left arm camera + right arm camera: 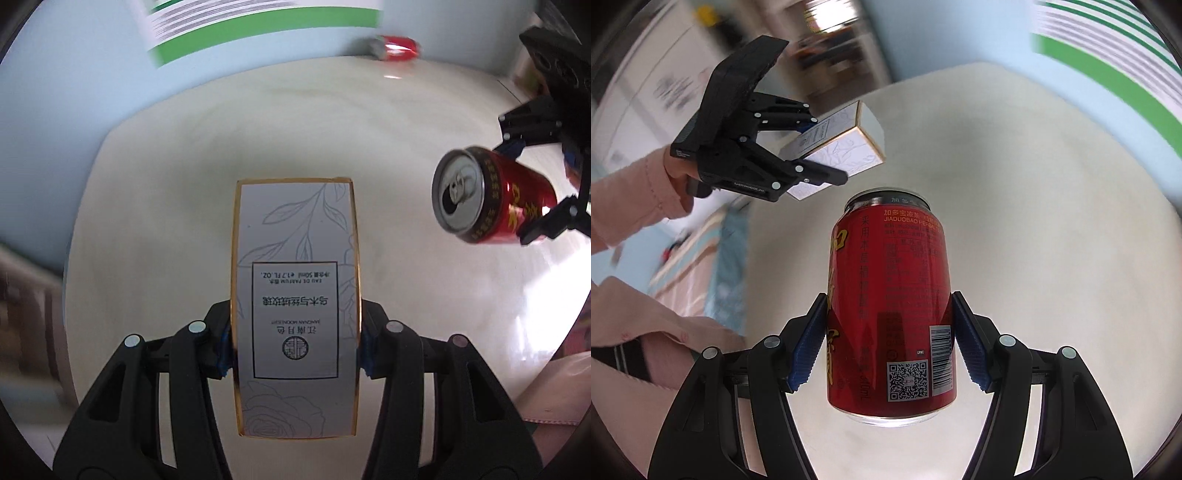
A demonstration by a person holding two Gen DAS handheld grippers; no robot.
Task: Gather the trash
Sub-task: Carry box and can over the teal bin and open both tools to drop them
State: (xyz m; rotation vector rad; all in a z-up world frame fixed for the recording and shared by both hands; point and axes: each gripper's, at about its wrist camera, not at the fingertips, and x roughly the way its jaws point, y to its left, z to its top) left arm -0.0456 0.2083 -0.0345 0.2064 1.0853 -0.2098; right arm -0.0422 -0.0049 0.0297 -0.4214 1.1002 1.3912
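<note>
Above the round pale table (184,184), the left gripper (295,339) clamps a perfume box (295,295) at frame centre. The right gripper (890,339) pinches a red can (890,295) centrally; its smooth wall could slip. A second can (397,47) (top of frame, blurred) might get forgotten.

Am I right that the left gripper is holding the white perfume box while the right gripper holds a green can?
Not quite: the can in the right gripper is red, as the right wrist view shows. The left gripper does hold the white perfume box.
</note>
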